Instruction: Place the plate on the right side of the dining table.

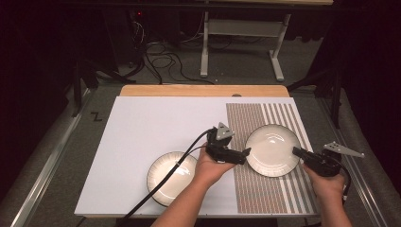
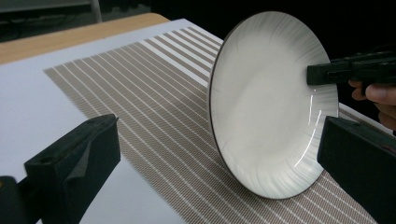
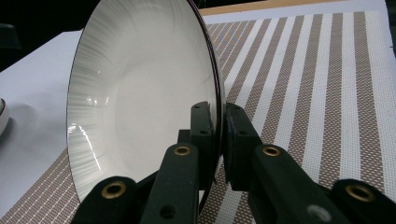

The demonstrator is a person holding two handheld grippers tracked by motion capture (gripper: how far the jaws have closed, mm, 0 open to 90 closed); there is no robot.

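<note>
A white plate with a dark rim point(image 1: 272, 149) point(image 2: 266, 107) point(image 3: 140, 93) rests over a brown-and-white striped placemat point(image 1: 250, 189) point(image 2: 154, 93) point(image 3: 317, 93). My right gripper point(image 1: 295, 151) point(image 3: 217, 112) is shut on the plate's right rim, one jaw inside and one outside; it shows across the plate as the right gripper point(image 2: 313, 74). My left gripper point(image 1: 246, 153) point(image 2: 217, 163) stands open just left of this plate, jaws wide apart with nothing held. A second matching plate point(image 1: 170, 177) point(image 3: 2, 116) lies on the white board under my left forearm.
The white board point(image 1: 142, 127) covers a wooden table point(image 1: 203, 90). The left gripper's cable point(image 1: 156, 189) trails across the second plate. On the floor beyond stand a white table frame point(image 1: 241, 42) and loose cables point(image 1: 161, 61).
</note>
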